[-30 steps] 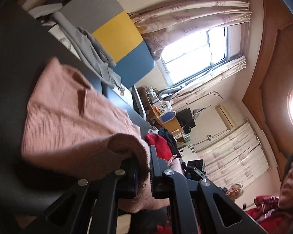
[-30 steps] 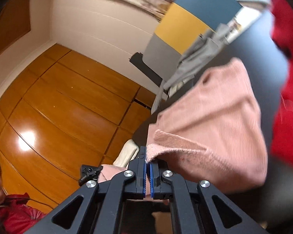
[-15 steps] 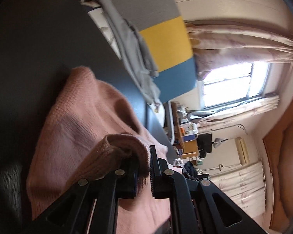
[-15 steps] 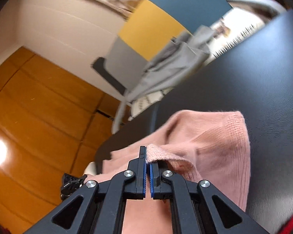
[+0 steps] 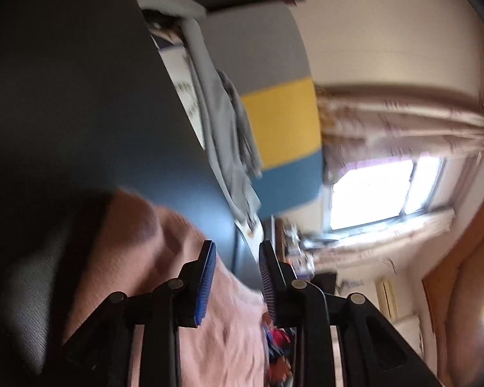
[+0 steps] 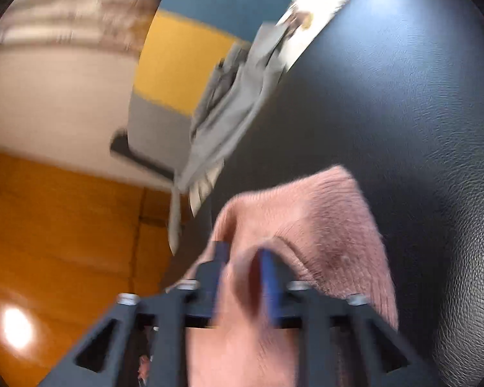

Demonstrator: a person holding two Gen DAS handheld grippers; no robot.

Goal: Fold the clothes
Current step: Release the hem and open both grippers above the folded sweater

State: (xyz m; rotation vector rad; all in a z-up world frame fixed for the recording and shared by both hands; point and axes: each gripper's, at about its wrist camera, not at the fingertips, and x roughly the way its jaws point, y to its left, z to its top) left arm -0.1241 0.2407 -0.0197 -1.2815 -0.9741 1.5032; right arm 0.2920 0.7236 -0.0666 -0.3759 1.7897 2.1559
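A pink knitted garment [image 5: 138, 258] lies folded on a dark leather-like surface [image 5: 64, 103]. In the left wrist view my left gripper [image 5: 237, 248] hangs just above the garment's edge. Its jaws are opening, and no cloth sits between the blue pads [image 5: 206, 280]. In the right wrist view the same pink garment [image 6: 309, 225] lies under my right gripper [image 6: 242, 251]. Its jaws are also opening. A loose fold of pink cloth still rises between the blue pads [image 6: 269, 283], which no longer pinch it.
A grey garment [image 5: 222, 129] is draped at the far edge of the dark surface [image 6: 403, 96], in front of a grey, yellow and blue panel [image 5: 284, 119]. A bright window [image 5: 380, 190] with curtains is beyond. Wooden panelling [image 6: 64, 225] is off to the side. Red clothing [image 5: 277, 338] shows low down.
Both grippers were shut on the pink garment's edge and carried it down and forward over the rest. Now both have let go and their jaws stand apart.
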